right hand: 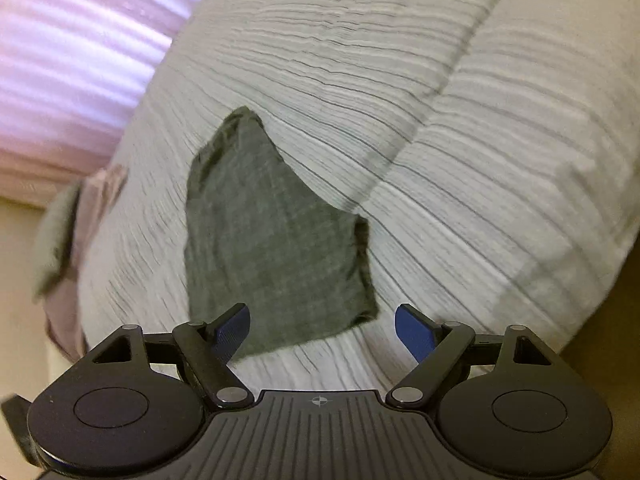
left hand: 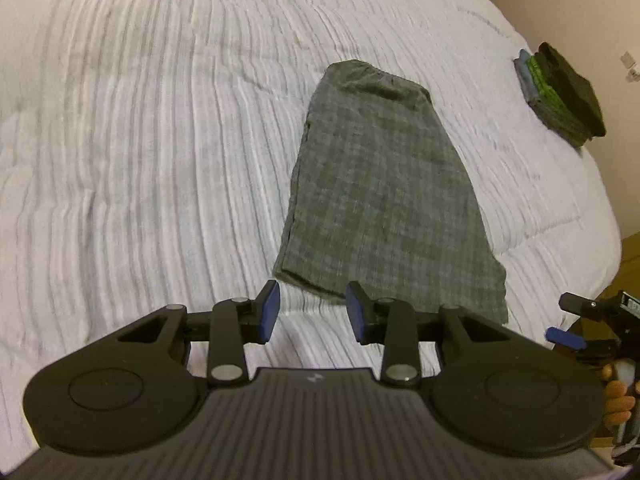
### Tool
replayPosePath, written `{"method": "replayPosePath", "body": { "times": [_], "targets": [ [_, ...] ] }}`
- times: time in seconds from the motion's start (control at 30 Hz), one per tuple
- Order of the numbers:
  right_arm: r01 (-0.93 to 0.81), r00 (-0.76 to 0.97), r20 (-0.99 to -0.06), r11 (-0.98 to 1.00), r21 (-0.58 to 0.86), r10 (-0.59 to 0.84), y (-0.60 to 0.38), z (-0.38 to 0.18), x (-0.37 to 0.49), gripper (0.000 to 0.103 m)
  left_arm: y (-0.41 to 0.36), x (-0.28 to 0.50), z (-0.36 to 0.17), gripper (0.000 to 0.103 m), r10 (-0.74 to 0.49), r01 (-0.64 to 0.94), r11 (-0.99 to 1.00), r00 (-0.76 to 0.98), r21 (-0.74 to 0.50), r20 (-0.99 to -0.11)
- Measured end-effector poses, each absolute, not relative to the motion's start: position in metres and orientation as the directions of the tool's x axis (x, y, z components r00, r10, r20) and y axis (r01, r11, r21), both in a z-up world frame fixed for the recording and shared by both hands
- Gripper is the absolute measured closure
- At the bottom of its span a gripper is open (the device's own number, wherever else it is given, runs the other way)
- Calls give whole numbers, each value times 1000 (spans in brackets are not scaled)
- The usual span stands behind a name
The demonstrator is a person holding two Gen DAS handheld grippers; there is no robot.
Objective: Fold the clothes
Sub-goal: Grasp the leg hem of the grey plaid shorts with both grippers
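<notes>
**Both tools open over the folded cloth on the bed**

Nearest my left camera, the left tool (left hand: 313, 312) has its blue pads (left hand: 269, 312) spread apart, gripping nothing, just short of the near edge of the folded grey checked cloth (left hand: 384, 200). That cloth lies flat on the white ribbed bedcover (left hand: 140, 140), toward the bed's right side. A stack of folded clothes (left hand: 560, 92) sits well apart from it, near the far right corner of the bed.

From my right camera, the right tool (right hand: 322, 332) is also wide apart and empty, its left pad over the cloth's near corner; whether it touches, I cannot tell. A hand (left hand: 618, 404) shows at the left view's right edge.
</notes>
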State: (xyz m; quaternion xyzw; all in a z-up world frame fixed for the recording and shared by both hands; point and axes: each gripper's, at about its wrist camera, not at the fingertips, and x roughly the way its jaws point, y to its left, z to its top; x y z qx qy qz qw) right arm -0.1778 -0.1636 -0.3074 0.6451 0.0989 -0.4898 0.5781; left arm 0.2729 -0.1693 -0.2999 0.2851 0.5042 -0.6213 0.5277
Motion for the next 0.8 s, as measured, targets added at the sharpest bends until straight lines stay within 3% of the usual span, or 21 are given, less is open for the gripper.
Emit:
{"method": "replayPosePath", "body": {
  "times": [0.2, 0.27, 0.47, 0.63, 0.8],
  "targets": [
    [666, 551, -717, -294, 686, -427, -177, -340, -180, 21, -196, 283, -336, 73, -383, 911, 33, -369, -412, -847],
    [652, 571, -703, -287, 702, -423, -179, -351, -183, 29, -206, 289, -351, 74, -389, 901, 31, -387, -432, -836],
    [585, 635, -651, -291, 757, -415, -185, -386, -191, 29, -222, 308, -391, 73, -394, 848, 64, -463, -526, -794],
    [503, 690, -573, -276, 819, -441, -191, -405, -195, 31, -230, 320, -424, 76, -392, 763, 41, -582, -645, -713],
    [454, 737, -524, -261, 852, -428, -200, -418, -195, 46, -228, 331, -444, 90, -384, 680, 12, -674, -733, -631]
  ]
}}
